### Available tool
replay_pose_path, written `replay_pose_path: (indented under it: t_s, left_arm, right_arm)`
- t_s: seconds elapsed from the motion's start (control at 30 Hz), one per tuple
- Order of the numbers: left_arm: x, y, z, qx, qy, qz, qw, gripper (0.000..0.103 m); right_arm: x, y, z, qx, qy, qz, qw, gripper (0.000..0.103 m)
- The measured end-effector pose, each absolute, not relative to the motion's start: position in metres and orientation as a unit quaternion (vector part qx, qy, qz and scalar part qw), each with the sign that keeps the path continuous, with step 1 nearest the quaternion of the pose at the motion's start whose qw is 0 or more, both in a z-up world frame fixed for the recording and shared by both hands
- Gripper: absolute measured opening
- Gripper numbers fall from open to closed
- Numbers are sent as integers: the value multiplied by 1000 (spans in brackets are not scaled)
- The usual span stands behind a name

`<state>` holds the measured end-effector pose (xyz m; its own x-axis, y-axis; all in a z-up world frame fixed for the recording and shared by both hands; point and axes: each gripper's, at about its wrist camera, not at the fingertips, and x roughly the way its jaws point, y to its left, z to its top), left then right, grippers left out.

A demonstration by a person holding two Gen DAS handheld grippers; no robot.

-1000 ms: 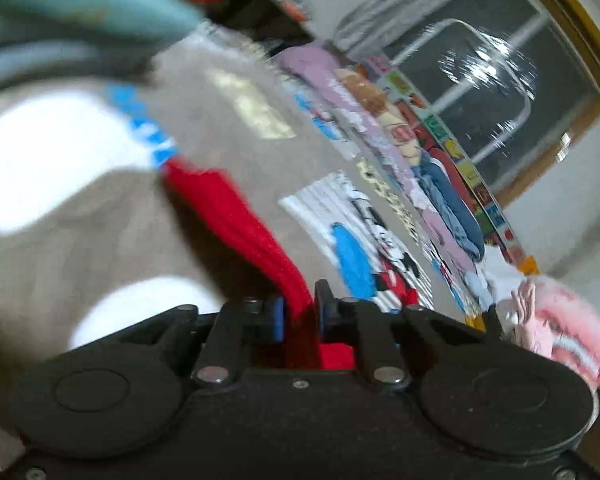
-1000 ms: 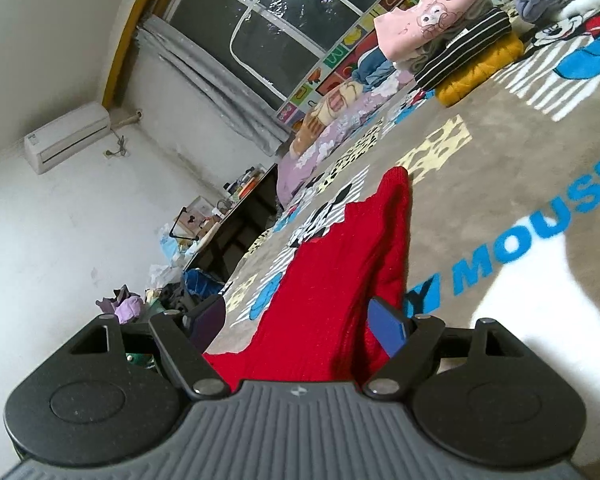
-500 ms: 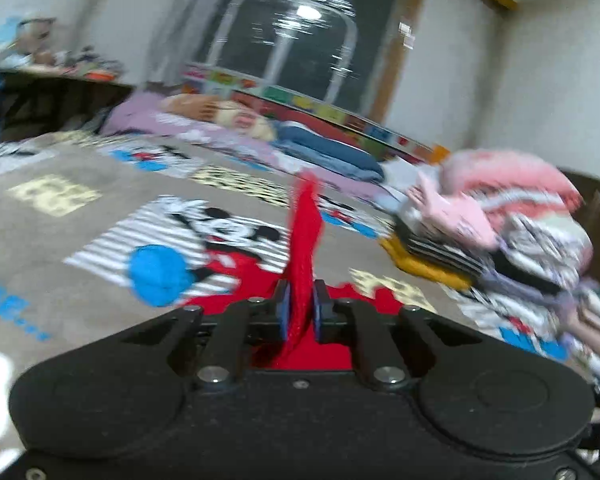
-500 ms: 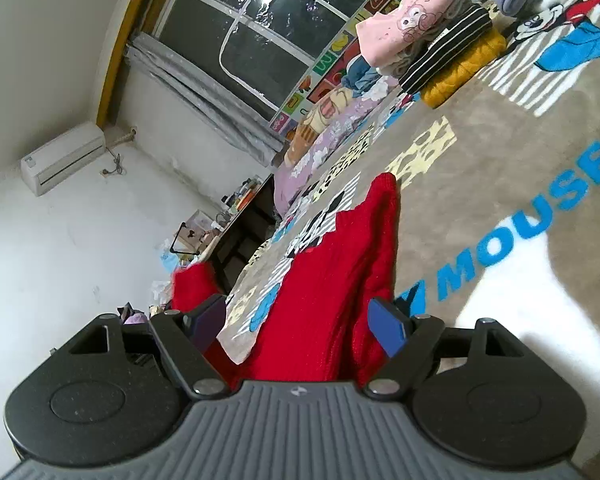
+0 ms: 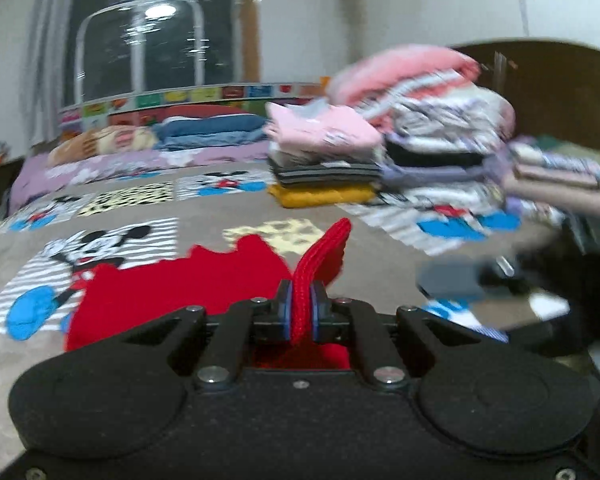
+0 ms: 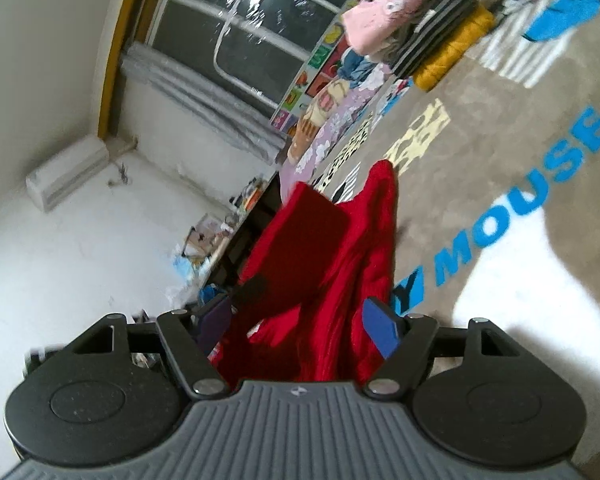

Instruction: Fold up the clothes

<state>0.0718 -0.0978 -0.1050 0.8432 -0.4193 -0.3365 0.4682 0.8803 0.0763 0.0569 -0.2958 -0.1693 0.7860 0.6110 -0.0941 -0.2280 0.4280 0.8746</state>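
Observation:
A red knitted garment (image 5: 188, 284) lies on the Mickey Mouse blanket (image 5: 112, 200). My left gripper (image 5: 300, 312) is shut on a ribbed edge of the red garment, which stands up between the pads. My right gripper (image 6: 300, 320) is open, with the red garment (image 6: 340, 248) lying between its spread fingers; a lifted fold of it hangs at the left, and a dark shape shows against that fold. The right gripper shows blurred at the right of the left wrist view (image 5: 452, 280).
Stacks of folded clothes (image 5: 340, 160) stand at the back right of the bed, with a yellow piece at the bottom (image 6: 452, 56). Pillows (image 5: 204, 128) line the window side. A cluttered desk (image 6: 236, 216) stands beside the bed.
My left gripper has swung around with the red edge, carrying it over the garment toward the right gripper. A lifted red fold has come into the right wrist view. The right gripper stays open.

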Motion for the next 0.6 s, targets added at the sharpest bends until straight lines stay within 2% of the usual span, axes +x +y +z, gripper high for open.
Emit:
replay_pose_path:
  t_s: [0.07,0.1,0.13,0.2,0.4,0.6]
  left_arm:
    - [71,-108,-113,99,168,-259,946,6]
    - [71,-112,-117,103,182,-274,939,10]
    - [70,-114,-121,104,192,-286,933,25]
    - [63,-112,-121,105,191,-303,928,42]
    - [44,-66,-97,76,173,-296,936,43]
    - [46,79,-72,-60,166,-139,974,43]
  right_arm:
    - [58,-301,-175,492,201,246,810,73]
    - [59,-304,-180,505,201,239,805,73]
    - [61,-306,-184,514,202,233,800,73]
    - [64,-308,-191,529,204,223,793,73]
    - [70,-305,-195,533,206,216,792,71]
    - [72,-291,-187,515,251,215,791,70]
